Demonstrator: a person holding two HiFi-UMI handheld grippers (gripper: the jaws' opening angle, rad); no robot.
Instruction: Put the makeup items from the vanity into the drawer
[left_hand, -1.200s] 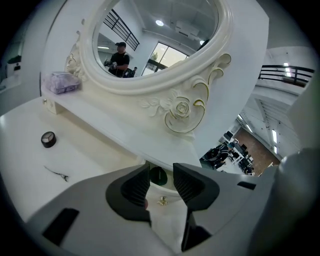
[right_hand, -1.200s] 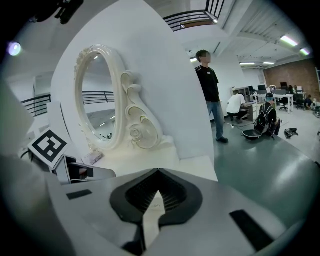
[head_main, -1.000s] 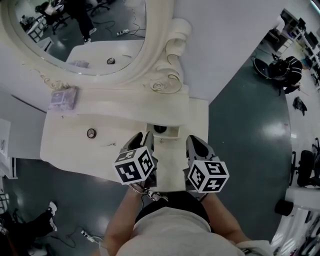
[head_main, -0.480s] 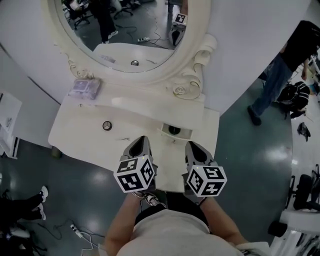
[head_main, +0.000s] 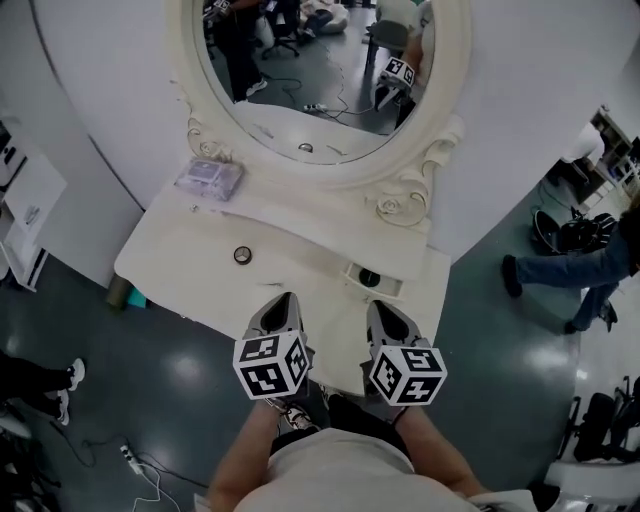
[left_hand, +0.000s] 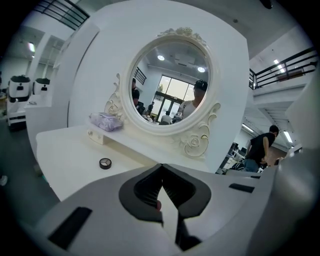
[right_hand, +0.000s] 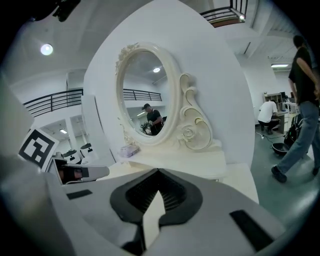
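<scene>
Holding both grippers at the vanity's (head_main: 180, 262) near edge, you have the left gripper (head_main: 284, 300) with its jaws just closed tip to tip, and the right gripper (head_main: 381, 308) pinched together too. The round compact (head_main: 242, 255) lies at the left gripper's 11 o'clock, apart from it. The open drawer (head_main: 391, 289) sits at the right gripper's 12 o'clock, near its tips. The purple pouch (head_main: 210, 180) rests on the shelf at 10 o'clock.

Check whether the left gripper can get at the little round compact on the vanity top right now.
Probably yes. The compact lies alone on the bare vanity top, with nothing between it and the left gripper. Its jaws are closed, so they would have to open first.
</scene>
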